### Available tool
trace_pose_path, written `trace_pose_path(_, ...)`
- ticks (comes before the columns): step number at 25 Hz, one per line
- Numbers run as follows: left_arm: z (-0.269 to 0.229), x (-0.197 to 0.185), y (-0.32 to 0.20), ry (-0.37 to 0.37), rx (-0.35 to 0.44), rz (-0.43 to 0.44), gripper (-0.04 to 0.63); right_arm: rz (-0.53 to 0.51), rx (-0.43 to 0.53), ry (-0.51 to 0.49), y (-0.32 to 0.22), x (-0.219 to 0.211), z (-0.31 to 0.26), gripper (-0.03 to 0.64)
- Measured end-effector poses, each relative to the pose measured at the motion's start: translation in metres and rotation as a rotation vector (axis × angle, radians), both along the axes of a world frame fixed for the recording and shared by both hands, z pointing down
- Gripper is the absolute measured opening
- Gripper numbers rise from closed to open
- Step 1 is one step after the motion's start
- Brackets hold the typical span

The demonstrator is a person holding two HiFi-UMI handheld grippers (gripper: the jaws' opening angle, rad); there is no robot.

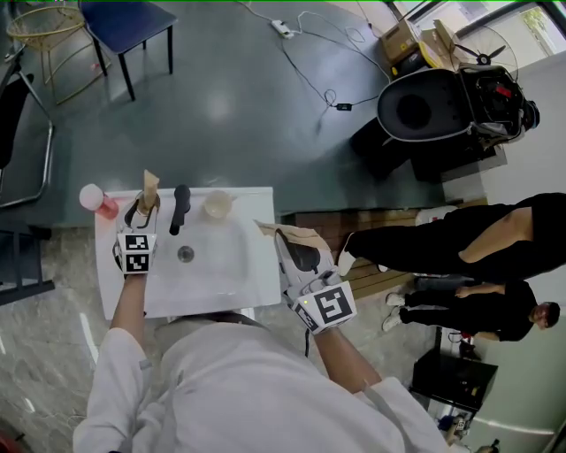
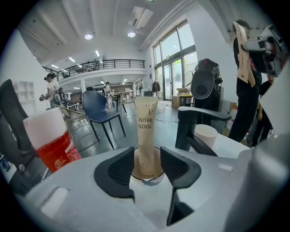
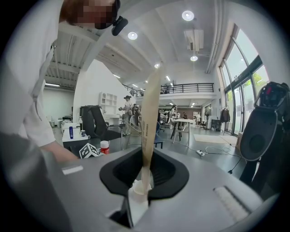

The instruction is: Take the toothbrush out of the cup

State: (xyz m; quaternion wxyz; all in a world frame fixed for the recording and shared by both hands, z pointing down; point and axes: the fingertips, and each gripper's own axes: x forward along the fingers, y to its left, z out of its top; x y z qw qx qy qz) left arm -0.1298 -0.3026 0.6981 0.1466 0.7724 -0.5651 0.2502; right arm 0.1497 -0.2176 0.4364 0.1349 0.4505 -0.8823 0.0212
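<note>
A tan paper toothbrush packet [image 2: 146, 127] printed "TOOTH BRUSH" stands upright in a small glass cup [image 2: 147, 177] at the sink's far left corner. My left gripper [image 2: 147, 159] is open, one jaw on each side of the cup and packet, with the pads apart from them. From the head view the same packet [image 1: 150, 188] sticks up just beyond the left gripper [image 1: 141, 214]. My right gripper [image 3: 146, 174] is shut on a second tan packet [image 3: 149, 122] that points up; it hovers at the sink's right edge [image 1: 281, 243].
The white sink [image 1: 221, 270] carries a black faucet [image 1: 179, 208] at the back, a paper cup [image 1: 217, 205] right of it and a red-and-white can [image 1: 97, 201] at the far left. A blue chair [image 1: 124, 22] and people [image 1: 460, 248] stand around.
</note>
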Motion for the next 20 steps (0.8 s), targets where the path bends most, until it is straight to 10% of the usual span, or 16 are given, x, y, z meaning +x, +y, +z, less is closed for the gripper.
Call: trace_pose_path(20, 0.012, 0.009, -0.041, -0.028, 0.018, -0.005, 0.190, 0.049, -0.004, 0.017, 0.008, 0.027, -0.004, 0.043)
